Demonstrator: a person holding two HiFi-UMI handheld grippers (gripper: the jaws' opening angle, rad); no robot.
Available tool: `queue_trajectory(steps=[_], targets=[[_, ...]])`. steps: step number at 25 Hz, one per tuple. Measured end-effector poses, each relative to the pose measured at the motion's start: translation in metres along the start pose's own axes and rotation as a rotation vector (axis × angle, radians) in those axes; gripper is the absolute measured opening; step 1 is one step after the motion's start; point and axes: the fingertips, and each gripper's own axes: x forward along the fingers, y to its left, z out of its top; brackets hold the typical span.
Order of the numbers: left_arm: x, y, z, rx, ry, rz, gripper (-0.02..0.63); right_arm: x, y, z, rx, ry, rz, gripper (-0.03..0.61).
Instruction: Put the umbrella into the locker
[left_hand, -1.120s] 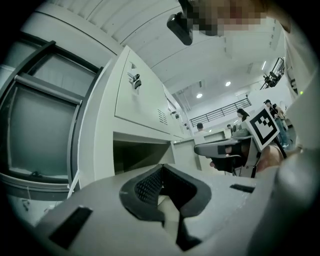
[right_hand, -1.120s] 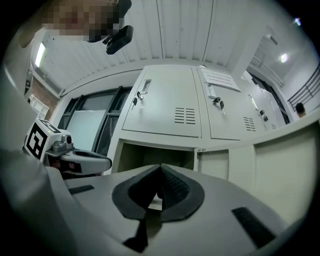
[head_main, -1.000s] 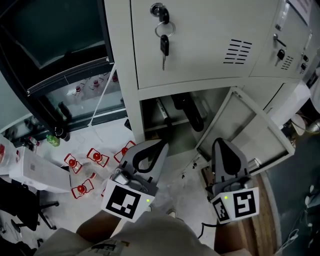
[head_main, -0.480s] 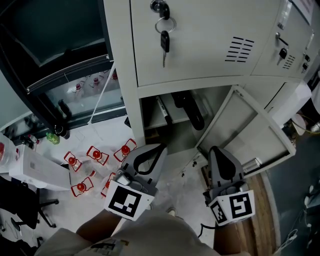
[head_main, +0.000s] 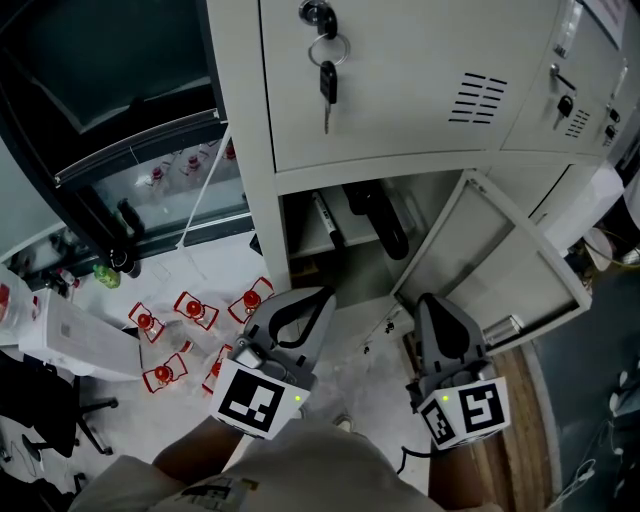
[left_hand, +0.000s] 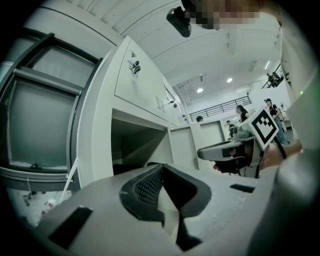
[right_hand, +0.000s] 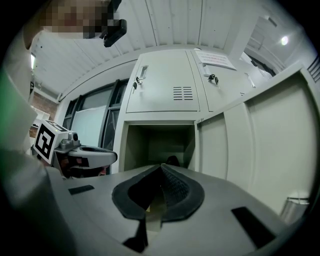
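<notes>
1. The umbrella (head_main: 386, 228) lies inside the open lower compartment of the locker (head_main: 400, 110), so we judge the task nearly done.
2. To finish well, we keep both tools clear of the door (head_main: 500, 272) and leave the umbrella undisturbed.
3. The left tool (head_main: 322, 297) and right tool (head_main: 432, 301) hang before the opening, jaws together, holding nothing.

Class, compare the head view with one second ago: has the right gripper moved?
Yes, slightly: the right gripper has drawn back from the open grey metal locker door, toward the person.
</notes>
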Motion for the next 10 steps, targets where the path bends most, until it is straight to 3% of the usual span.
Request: queue_trajectory(steps=[10], targets=[[0.0008, 0.0005, 0.0006, 0.001, 0.003, -0.001, 0.008, 0.0013, -0.0004, 0.0000, -0.007, 0.004, 0.002, 0.006]])
